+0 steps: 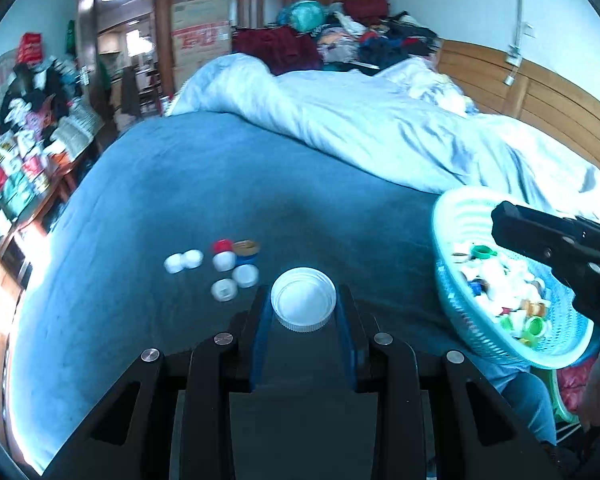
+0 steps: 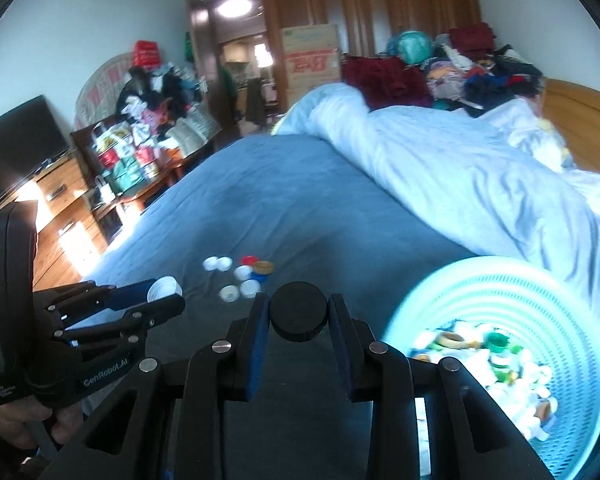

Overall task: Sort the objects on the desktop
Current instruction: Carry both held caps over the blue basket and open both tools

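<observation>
My left gripper (image 1: 303, 300) is shut on a large white lid (image 1: 303, 298), held above the blue blanket; it also shows in the right wrist view (image 2: 162, 294) at the left. My right gripper (image 2: 299, 312) is shut on a black round lid (image 2: 299, 316), left of the teal basket (image 2: 460, 292). The basket (image 1: 448, 216) holds several mixed caps. A cluster of small caps (image 1: 228, 266), white, red, blue and gold, lies on the blanket ahead of both grippers and also shows in the right wrist view (image 2: 240, 276).
The blue blanket (image 1: 220, 184) covers the bed's near part. A crumpled pale duvet (image 1: 380, 120) lies behind and to the right. A cluttered shelf (image 2: 132, 152) and wooden drawers (image 2: 52, 208) stand off the bed's left side.
</observation>
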